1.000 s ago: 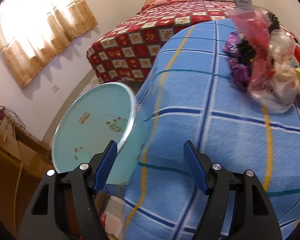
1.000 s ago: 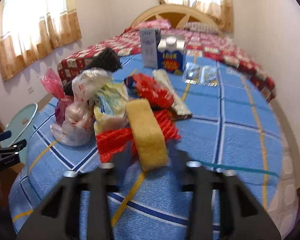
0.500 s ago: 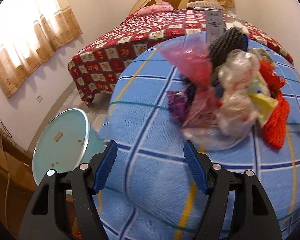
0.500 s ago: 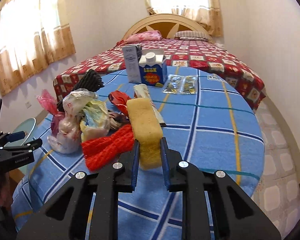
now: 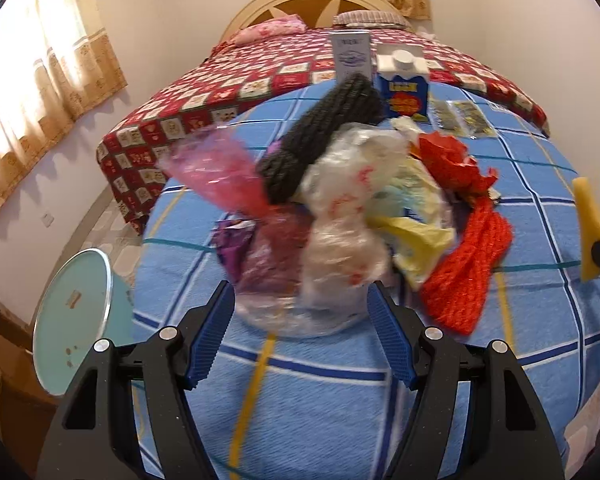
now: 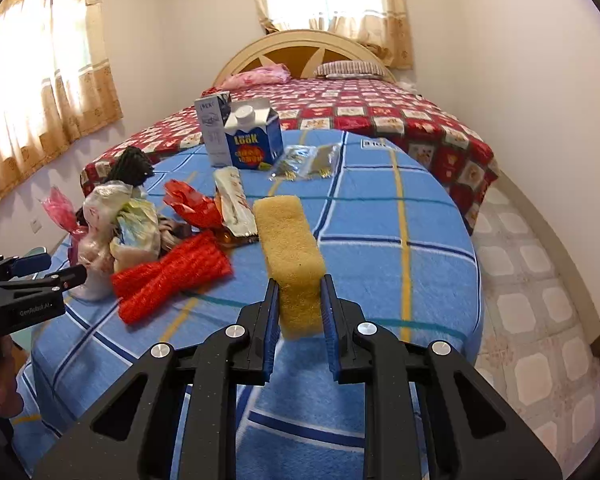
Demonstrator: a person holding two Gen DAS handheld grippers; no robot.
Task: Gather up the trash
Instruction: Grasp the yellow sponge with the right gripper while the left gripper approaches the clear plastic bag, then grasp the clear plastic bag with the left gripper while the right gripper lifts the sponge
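At lower centre of the right wrist view, the right tongs [image 6: 298,312] are clenched on one yellow sponge [image 6: 290,252], a porous oblong block gripped at its near end and reaching up the frame, over the table [image 6: 428,256] with its blue checked cloth. Left of it lies one red knitted net [image 6: 172,276], ribbed and bright, flat on the cloth. Further left sits a heap of crumpled plastic bags [image 6: 116,224], whitish, pale yellow and pink; their number cannot be told. One crinkled red wrapper [image 6: 192,202] and one long pale wrapper [image 6: 234,202] lie just above the net. Toward upper centre stand two cartons: a blue carton [image 6: 254,142] with a white cap and, touching it on the left, a grey carton [image 6: 214,128]. Two clear sachets [image 6: 306,162] lie right of them. One black mesh roll [image 6: 130,166] rests at the upper left of the heap.

Low in the left wrist view, the left tongs [image 5: 302,332] are released, their blue pads spread on either side of the near edge of the blurred bag heap [image 5: 332,232]. One round pale-green stool [image 5: 74,316] sits at lower left. One bed [image 5: 260,80] fills the upper frame.
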